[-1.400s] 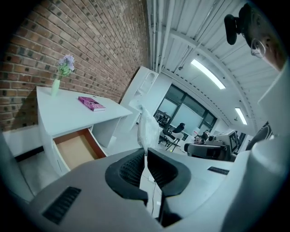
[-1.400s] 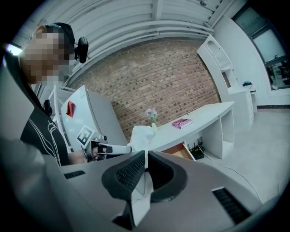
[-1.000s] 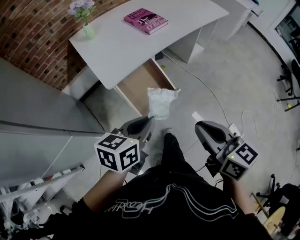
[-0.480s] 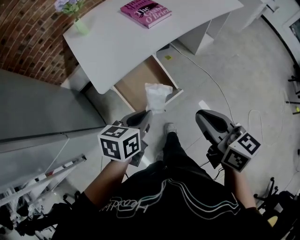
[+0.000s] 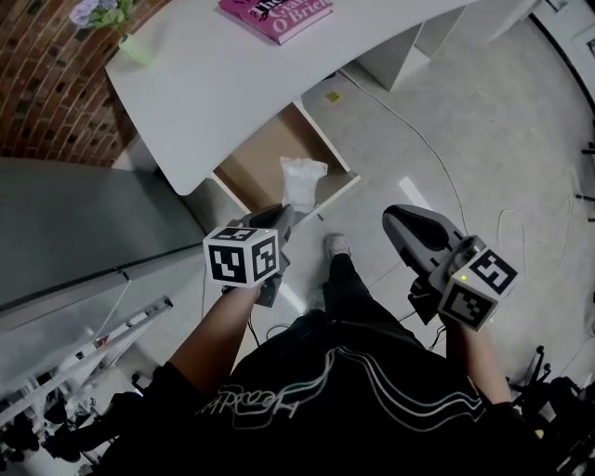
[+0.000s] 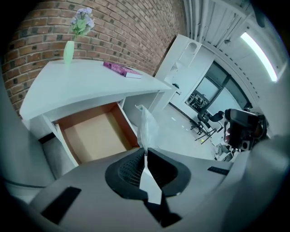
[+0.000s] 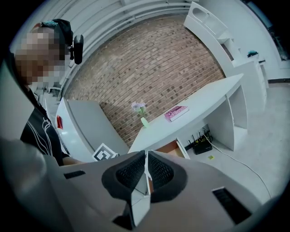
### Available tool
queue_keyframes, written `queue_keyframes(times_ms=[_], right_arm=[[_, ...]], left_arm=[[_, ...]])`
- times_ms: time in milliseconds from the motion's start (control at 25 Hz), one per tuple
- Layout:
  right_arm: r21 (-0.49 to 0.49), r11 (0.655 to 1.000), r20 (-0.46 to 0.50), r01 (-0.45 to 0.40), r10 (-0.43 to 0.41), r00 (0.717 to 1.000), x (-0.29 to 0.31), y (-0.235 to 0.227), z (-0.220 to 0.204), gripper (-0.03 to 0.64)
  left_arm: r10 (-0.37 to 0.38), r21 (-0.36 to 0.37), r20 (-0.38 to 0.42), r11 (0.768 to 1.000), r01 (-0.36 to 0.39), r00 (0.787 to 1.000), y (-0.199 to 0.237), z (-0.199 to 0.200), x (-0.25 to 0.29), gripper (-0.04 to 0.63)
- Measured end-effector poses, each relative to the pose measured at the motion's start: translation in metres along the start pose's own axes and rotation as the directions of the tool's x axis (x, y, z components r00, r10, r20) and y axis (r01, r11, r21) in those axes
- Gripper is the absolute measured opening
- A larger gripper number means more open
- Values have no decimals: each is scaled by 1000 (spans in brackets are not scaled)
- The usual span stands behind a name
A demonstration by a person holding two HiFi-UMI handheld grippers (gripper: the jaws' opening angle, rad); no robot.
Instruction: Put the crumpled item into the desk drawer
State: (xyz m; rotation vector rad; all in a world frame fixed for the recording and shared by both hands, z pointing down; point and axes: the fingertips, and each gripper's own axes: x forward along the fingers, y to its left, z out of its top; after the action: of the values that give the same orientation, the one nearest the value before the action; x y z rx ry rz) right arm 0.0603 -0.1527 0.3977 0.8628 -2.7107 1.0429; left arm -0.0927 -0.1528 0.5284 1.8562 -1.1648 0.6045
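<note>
A crumpled white item [image 5: 302,179] hangs from my left gripper [image 5: 284,215], whose jaws are shut on its lower end. It sits over the front edge of the open desk drawer [image 5: 257,164]. In the left gripper view the crumpled item [image 6: 146,129] stands up out of the left gripper [image 6: 145,156], with the bare brown drawer [image 6: 95,136] just beyond and to the left. My right gripper [image 5: 398,219] is held lower right, away from the drawer. The right gripper [image 7: 146,170] has its jaws pressed together with nothing between them.
The white desk [image 5: 223,84] carries a pink book [image 5: 274,11] and a green vase with flowers [image 5: 135,46]. A brick wall [image 5: 42,84] lies behind it, and a grey cabinet [image 5: 84,232] to the left. Cables [image 5: 418,139] run over the floor. My shoe [image 5: 337,245] is near the drawer.
I have come closer to the desk. The left gripper has carried the crumpled item forward, from in front of the drawer to over its front edge. The right gripper stays shut beside it.
</note>
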Motion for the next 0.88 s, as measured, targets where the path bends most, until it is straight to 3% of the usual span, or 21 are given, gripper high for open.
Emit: queue_keyframes(times_ms=[560,880], right_arm=[[90,995,-44,34,-31,999,14,-62,-15,51],[135,990,-111,37,-22,994,35,-87,-39,51]], left_arm=[[80,-7,-189,997,-83,979,52,-22,87,35],[67,21,-292,998,-63,954,81,-38,138,35]])
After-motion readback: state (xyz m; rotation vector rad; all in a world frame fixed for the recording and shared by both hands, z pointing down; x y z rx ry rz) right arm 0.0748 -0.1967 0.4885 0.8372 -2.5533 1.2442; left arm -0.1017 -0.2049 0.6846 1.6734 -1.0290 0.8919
